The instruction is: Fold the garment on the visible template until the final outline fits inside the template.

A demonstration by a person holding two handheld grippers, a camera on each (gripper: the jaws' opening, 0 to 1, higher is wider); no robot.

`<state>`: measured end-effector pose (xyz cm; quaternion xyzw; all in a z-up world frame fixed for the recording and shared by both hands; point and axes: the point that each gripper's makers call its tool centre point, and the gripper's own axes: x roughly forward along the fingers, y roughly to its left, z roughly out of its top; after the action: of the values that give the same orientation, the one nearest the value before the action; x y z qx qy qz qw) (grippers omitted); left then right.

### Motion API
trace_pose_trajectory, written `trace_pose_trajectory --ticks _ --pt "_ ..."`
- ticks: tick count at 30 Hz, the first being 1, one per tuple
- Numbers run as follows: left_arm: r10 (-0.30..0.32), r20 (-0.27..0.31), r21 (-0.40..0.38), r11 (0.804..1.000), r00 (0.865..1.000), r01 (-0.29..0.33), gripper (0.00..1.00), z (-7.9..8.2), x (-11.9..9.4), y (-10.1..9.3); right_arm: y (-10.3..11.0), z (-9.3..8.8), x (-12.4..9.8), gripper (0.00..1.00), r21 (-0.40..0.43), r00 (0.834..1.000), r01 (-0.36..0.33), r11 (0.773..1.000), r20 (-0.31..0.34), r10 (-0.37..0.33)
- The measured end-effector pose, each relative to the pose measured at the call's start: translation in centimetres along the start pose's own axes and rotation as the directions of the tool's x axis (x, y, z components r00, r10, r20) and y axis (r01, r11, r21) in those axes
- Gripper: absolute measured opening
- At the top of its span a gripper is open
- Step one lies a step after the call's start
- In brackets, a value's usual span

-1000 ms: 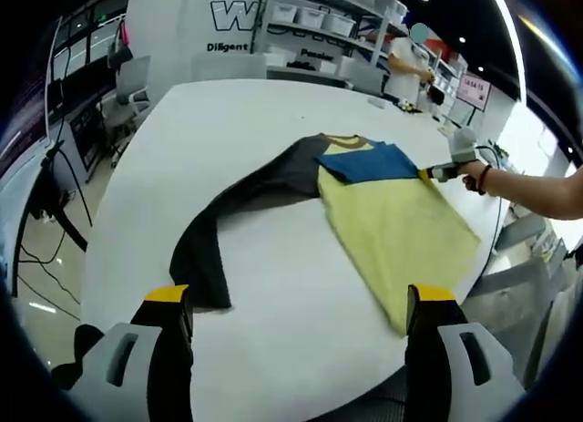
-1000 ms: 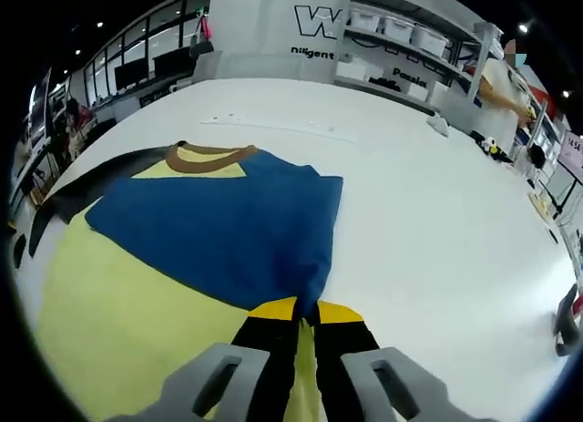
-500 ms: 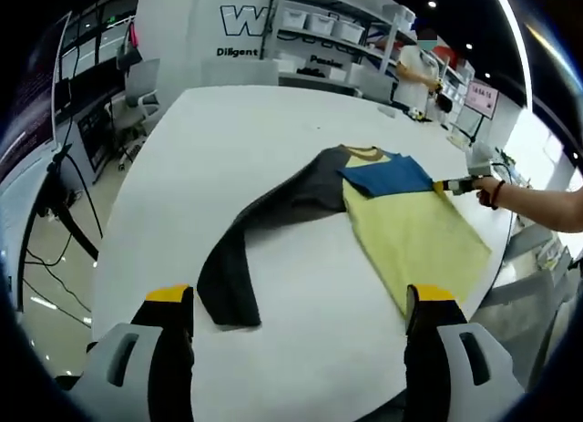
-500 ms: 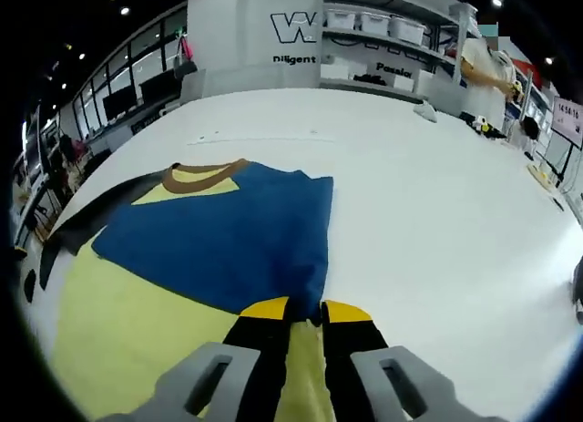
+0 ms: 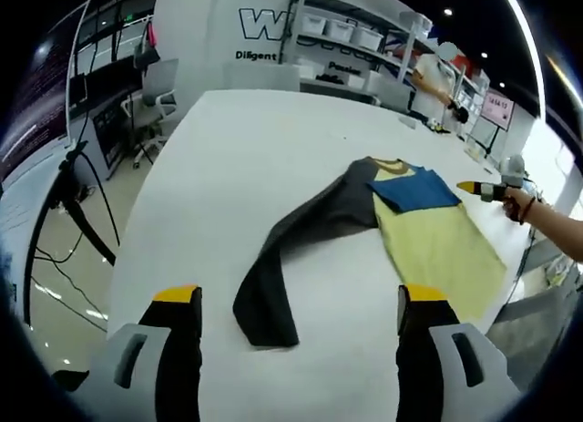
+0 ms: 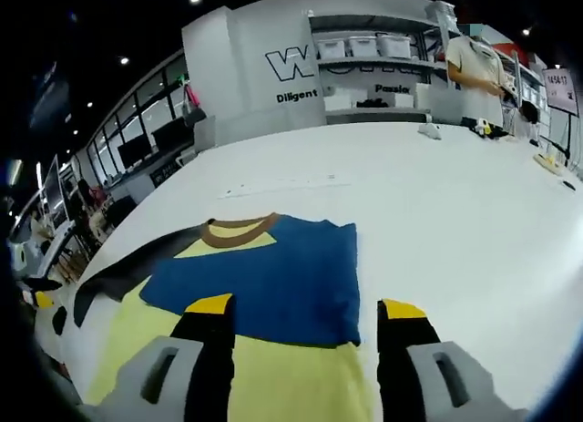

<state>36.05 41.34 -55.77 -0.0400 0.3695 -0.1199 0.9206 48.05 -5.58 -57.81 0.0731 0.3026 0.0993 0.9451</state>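
The yellow, blue and dark grey long-sleeved garment lies flat on the large white table. Its blue sleeve is folded across the yellow chest; the dark grey sleeve trails outward. Left gripper: jaws apart, empty, short of the sleeve end. Right gripper: jaws apart, empty, above the blue fold.

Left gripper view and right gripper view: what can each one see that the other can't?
Left gripper view: the long dark sleeve stretched across the table, the person's hand holding the right gripper, and an office chair.

Right gripper view: the brown collar up close.

Both: the yellow shirt body with the blue sleeve folded over it, and shelves behind.
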Motion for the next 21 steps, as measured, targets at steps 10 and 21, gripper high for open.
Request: trace_pose_trajectory --ticks 10,21 --pt "0.056 0.01 -0.096 0.994 0.998 -0.055 0.6 -0.8 0.1 2.8 1.6 0.5 -0.9 0.59 -0.029 0.999 -0.04 0.999 0.023 0.041" --pt "0.104 -0.041 -0.091 0.99 0.994 -0.108 0.51 -2.6 1.1 4.9 2.7 -0.4 -1.5 0.57 -0.035 0.997 -0.072 0.997 0.018 0.073"
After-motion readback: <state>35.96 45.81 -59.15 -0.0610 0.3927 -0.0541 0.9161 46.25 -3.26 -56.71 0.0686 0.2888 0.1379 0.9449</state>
